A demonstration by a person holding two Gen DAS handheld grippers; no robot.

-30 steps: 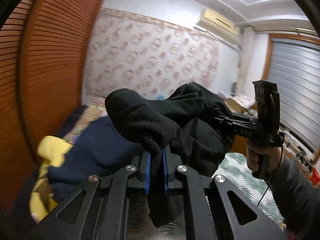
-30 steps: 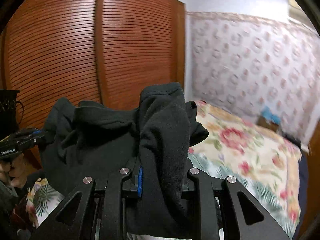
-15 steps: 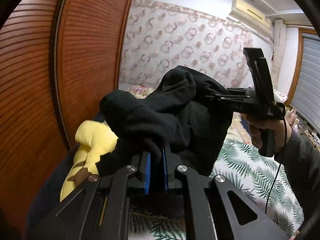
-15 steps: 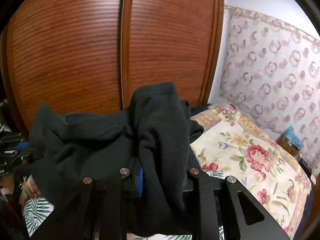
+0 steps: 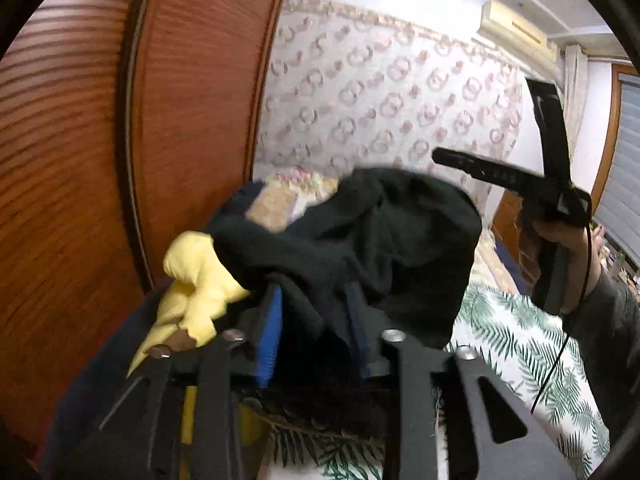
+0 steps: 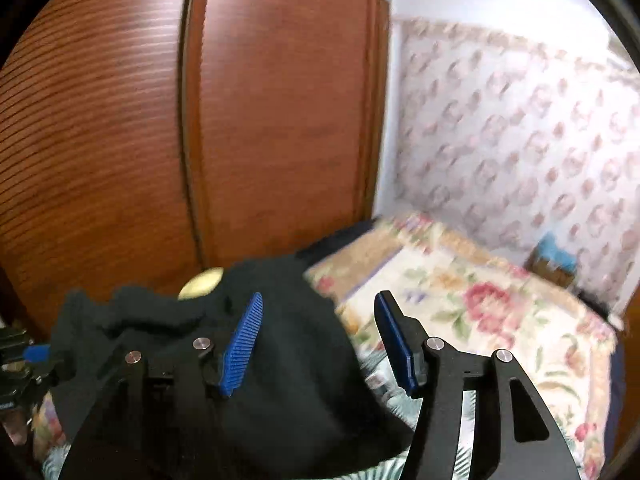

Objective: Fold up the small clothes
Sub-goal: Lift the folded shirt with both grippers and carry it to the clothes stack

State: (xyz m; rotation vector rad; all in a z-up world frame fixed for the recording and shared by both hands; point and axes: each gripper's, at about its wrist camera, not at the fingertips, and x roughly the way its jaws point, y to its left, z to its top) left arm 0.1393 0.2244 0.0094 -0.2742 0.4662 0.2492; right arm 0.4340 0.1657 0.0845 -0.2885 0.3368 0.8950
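Releasing the black garment [image 6: 280, 380], the right gripper [image 6: 316, 340] has just been spreading its jaws, its blue pads [image 6: 240, 344] standing clear of the cloth; the left gripper [image 5: 314, 328] is loosening too, fabric hanging between pads that no longer seem to pinch. Slumping near the wardrobe-side edge of the bed [image 6: 480, 312], beside a yellow cloth [image 5: 196, 280], the garment is looking soft, light and limp, so a hem or corner is probably offering the surest hold.
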